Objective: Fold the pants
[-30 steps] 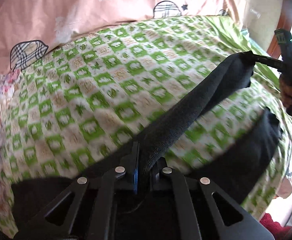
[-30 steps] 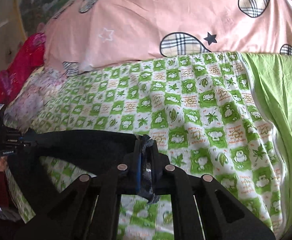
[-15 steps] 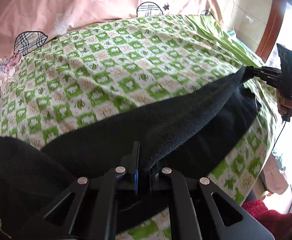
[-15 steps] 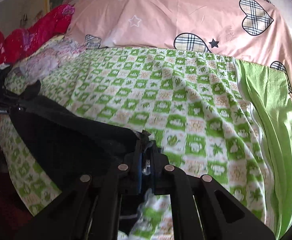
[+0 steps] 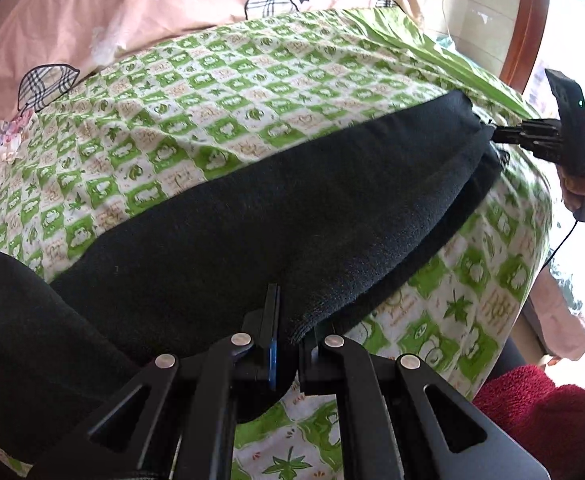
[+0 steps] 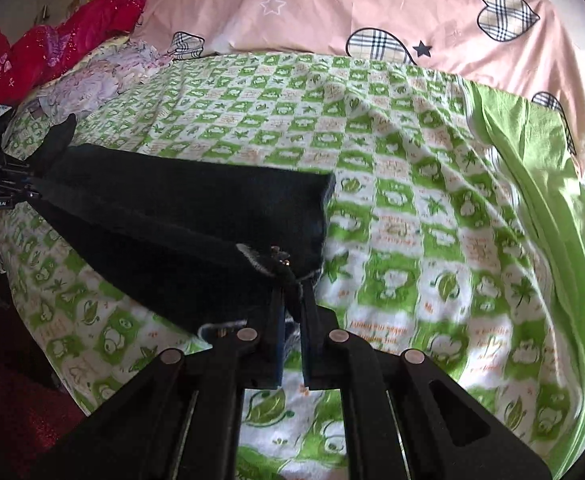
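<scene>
Left gripper (image 5: 290,330) under my control is clamped on one end of the black pants (image 5: 292,216); right gripper (image 6: 292,304) pinches the other end, garment stretched between them over the green checked bedsheet (image 6: 412,200).

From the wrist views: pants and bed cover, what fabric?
pants: black, matte, fuzzy nap, thick folded edge; looks like fleece or heavy knit.
bed cover: thin printed woven sheet, likely cotton, going by its fine wrinkles and flat green-check print.
</scene>
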Tool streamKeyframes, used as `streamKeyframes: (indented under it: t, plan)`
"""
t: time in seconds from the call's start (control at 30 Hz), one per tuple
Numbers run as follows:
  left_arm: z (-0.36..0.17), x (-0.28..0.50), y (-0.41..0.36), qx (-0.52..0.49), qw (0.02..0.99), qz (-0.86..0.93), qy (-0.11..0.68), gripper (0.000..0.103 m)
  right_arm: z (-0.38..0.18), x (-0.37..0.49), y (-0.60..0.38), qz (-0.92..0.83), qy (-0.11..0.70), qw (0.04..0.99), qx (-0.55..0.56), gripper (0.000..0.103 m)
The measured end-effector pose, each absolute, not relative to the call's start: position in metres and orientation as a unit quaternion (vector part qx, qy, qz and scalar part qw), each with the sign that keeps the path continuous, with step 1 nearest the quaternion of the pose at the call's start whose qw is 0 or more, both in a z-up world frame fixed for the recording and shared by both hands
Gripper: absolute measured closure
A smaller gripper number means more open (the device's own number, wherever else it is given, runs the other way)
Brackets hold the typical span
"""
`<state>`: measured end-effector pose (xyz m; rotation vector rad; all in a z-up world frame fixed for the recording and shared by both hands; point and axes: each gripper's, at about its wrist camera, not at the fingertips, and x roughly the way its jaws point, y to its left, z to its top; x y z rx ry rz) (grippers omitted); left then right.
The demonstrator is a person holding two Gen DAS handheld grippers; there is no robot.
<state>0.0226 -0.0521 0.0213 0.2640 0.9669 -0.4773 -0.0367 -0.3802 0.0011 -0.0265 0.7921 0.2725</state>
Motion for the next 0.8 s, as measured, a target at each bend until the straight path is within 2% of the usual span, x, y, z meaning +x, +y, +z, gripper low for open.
streamKeyframes:
  t: [0.2, 0.33, 0.4, 0.43, 0.47, 0.5, 0.57, 0.67, 0.8]
  plan:
    - [0.004, 0.022, -0.051, 0.125, 0.843, -0.225, 0.471, 0.095, -0.006, -0.042, -0.375, 0.107, 0.415, 0.903, -0.018, 0.096]
    - [0.007, 0.017, -0.05, 0.12, 0.85, -0.21, 0.468, 0.087, -0.002, -0.056, -0.369, 0.078, 0.419, 0.904, -0.028, 0.095]
    - [0.01, 0.014, -0.045, 0.108, 0.851, -0.203, 0.472, 0.08, 0.003, -0.064, -0.369, 0.071, 0.415, 0.907, -0.018, 0.094]
    - [0.01, 0.012, -0.041, 0.1, 0.852, -0.199, 0.474, 0.072, 0.007, -0.069, -0.369, 0.068, 0.411, 0.909, -0.009, 0.093]
    - [0.012, 0.009, -0.037, 0.091, 0.852, -0.194, 0.477, 0.066, 0.01, -0.073, -0.369, 0.066, 0.405, 0.912, 0.0, 0.09]
    - [0.014, 0.006, -0.031, 0.081, 0.854, -0.187, 0.478, 0.064, 0.013, -0.075, -0.369, 0.064, 0.399, 0.915, 0.008, 0.086]
    - [0.019, -0.001, -0.022, 0.065, 0.857, -0.177, 0.479, 0.057, 0.019, -0.08, -0.363, 0.063, 0.381, 0.922, 0.023, 0.062]
    - [0.03, -0.006, -0.006, 0.033, 0.862, -0.156, 0.482, 0.05, 0.025, -0.078, -0.345, 0.09, 0.364, 0.927, 0.036, 0.06]
    - [0.04, 0.002, 0.02, -0.002, 0.862, -0.113, 0.493, 0.047, 0.029, -0.062, -0.305, 0.151, 0.353, 0.922, 0.055, 0.06]
